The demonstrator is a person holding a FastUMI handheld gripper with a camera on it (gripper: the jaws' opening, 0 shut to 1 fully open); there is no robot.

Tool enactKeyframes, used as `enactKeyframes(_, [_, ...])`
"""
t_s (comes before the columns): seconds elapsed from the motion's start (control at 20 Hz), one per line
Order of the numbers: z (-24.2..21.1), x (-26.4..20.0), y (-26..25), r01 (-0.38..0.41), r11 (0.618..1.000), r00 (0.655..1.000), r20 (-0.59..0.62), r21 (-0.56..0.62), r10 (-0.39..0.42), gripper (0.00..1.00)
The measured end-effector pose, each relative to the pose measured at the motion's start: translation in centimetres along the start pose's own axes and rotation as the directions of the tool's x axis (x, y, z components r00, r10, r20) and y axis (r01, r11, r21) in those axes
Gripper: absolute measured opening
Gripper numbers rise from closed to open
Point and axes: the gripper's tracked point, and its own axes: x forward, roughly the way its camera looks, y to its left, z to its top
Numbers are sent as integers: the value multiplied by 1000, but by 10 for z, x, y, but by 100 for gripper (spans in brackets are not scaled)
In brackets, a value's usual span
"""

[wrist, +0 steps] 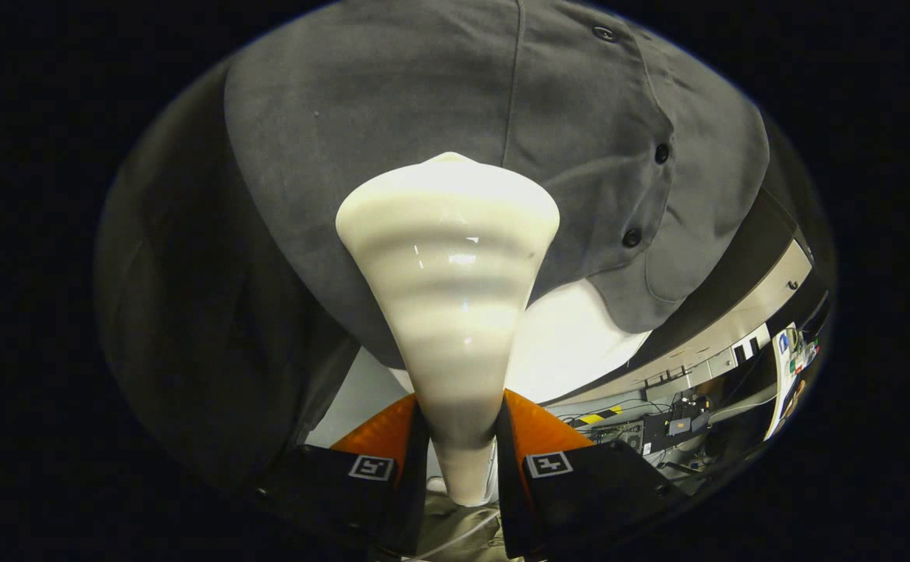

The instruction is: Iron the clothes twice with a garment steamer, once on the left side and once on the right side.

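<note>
A: The gripper point(461, 460) is clamped on the steamer point(449, 265). Both fingers press the narrow neck of it from either side, no gap showing.

B: Describe it for me.

A: Glossy cream plastic, smooth, flaring from that slim neck into a wide cone-shaped head with soft ribbed bands across it. Bright highlights sit on the shine.

B: And the garment?

A: The shirt point(439, 101) is just beyond the steamer's head, dark grey, a matte, slightly brushed cloth. A seam runs down it above the head. To the right of the head the placket curves down with three dark round buttons point(662, 153) in a row, and the hem ends in a rounded tail.

B: Is the head touching the cloth?

A: Can't tell; the face of the head is turned away and hides the meeting point.

B: Anything else hidden?

A: The shirt's top is cut off. A dark fold of cloth point(190, 328) to the left of the shirt is hard to read. Below the hem there's a bright white surface point(572, 343), glared out, no detail.

B: Surroundings?

A: Past the right finger, well beyond, a cluttered patch: cables, dark boxes point(677, 425), a yellow-and-black striped strip point(603, 417), and pale panels point(736, 328) behind. Between the fingers, under the neck, a pale cord point(455, 535) lies on crumpled fabric.
</note>
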Motion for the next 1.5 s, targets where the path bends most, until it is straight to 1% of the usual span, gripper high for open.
enactKeyframes(0.25, [-10, 2, 5, -19, 1000, 1000, -25, 2, 19, 47])
enactKeyframes(0.45, [-3, -15, 1, -28, 999, 1000, -7, 18, 28, 47])
enactKeyframes(0.7, [33, -54, -12, -33, 999, 995, 91, 36, 29, 47])
enactKeyframes(0.9, [70, -93, -31, -22, 997, 982, 186, 71, 9, 47])
enactKeyframes(1.05, [103, -127, -46, -15, 993, 961, 277, 116, -18, 47])
enactKeyframes(1.25, [145, -167, -72, -8, 989, 922, 384, 146, -49, 47])
enactKeyframes(1.5, [175, -204, -117, 12, 979, 873, 476, 204, -110, 47])
